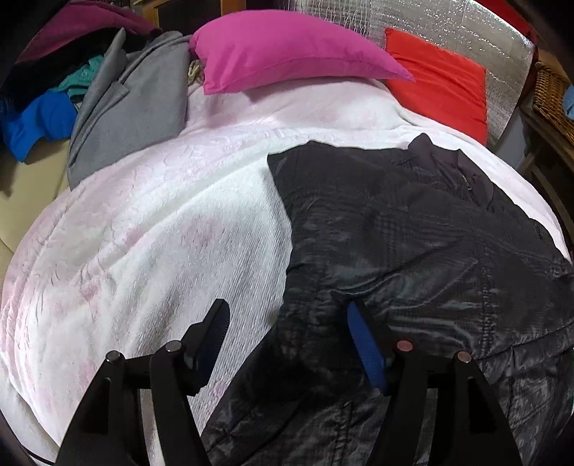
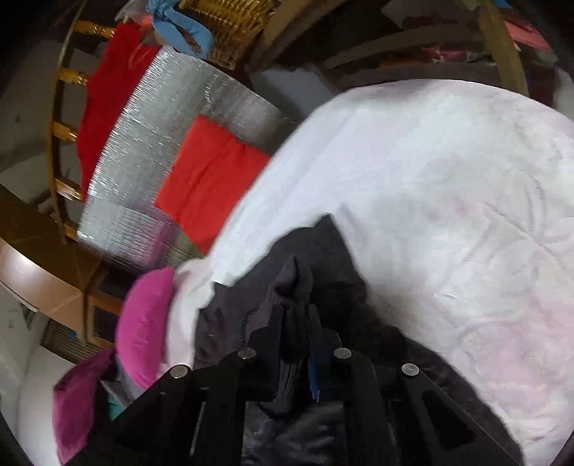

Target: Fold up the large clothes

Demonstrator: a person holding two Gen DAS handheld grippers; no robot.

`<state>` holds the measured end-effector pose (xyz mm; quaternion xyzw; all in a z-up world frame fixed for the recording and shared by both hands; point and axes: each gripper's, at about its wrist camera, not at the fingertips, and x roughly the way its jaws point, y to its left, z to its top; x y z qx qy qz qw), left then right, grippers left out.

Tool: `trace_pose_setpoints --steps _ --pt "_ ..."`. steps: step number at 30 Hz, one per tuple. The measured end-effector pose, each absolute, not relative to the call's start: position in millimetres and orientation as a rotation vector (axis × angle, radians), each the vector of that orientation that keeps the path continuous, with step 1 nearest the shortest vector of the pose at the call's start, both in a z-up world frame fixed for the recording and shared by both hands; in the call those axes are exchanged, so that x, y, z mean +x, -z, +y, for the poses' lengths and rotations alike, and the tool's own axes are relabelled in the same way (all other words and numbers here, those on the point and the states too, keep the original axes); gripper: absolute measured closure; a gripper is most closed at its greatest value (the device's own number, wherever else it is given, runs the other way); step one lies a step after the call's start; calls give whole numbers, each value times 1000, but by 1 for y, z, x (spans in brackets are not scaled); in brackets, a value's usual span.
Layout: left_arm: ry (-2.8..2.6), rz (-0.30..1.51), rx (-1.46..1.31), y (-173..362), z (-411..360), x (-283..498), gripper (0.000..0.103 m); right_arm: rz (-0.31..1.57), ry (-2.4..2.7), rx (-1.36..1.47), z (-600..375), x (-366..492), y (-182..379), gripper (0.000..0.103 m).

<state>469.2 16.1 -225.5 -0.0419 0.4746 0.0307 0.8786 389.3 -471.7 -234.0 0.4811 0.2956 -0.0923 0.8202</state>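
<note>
A large black padded jacket (image 1: 412,229) lies spread on the white-pink blanket (image 1: 161,222), collar toward the pillows. My left gripper (image 1: 288,315) is open just above the jacket's near left part, one finger over the blanket, the other over the jacket. In the right wrist view my right gripper (image 2: 296,315) is shut on a dark knit cuff or collar edge of the jacket (image 2: 292,286), lifting it off the blanket (image 2: 448,215). The rest of the jacket hangs below the fingers.
A pink pillow (image 1: 287,50) and a red pillow (image 1: 441,79) lie at the head of the bed against a silver foil sheet (image 1: 448,21). A grey garment (image 1: 132,107) and a pile of clothes (image 1: 46,107) lie at far left. A wicker basket (image 2: 229,25) stands beside the bed.
</note>
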Motion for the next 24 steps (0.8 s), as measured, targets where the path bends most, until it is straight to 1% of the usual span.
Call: trace_pose_setpoints --steps 2,3,5,7,8,9,11,12,16,17,20,21,23,24 --pt "-67 993 -87 226 19 468 34 690 216 1015 -474 391 246 90" --pt "-66 989 -88 225 20 466 34 738 219 1012 -475 394 253 88" --pt "-59 978 -100 221 25 464 34 743 203 1033 -480 390 255 87" --pt "-46 951 -127 213 31 461 34 709 183 1012 -483 389 244 86" --pt "-40 936 -145 209 35 460 34 688 190 986 -484 388 238 76" --pt "-29 922 -168 205 40 459 33 656 218 938 -485 386 230 52" --pt "1 914 -209 202 46 460 29 623 236 894 -486 385 223 15" --pt "15 921 -233 203 50 462 28 610 222 874 -486 388 222 15" --pt "30 973 -344 216 65 469 27 689 134 846 -481 408 235 16" --pt "48 1002 -371 222 65 472 27 719 119 834 -480 414 242 18" --pt "83 1030 -391 229 60 474 27 805 105 781 -473 434 261 31" --pt "100 1033 -388 231 56 475 27 820 100 776 -472 437 266 33" --pt "111 1030 -360 231 47 475 27 834 78 781 -470 441 273 34" --pt "107 1027 -343 231 43 475 27 836 69 783 -469 441 275 37"
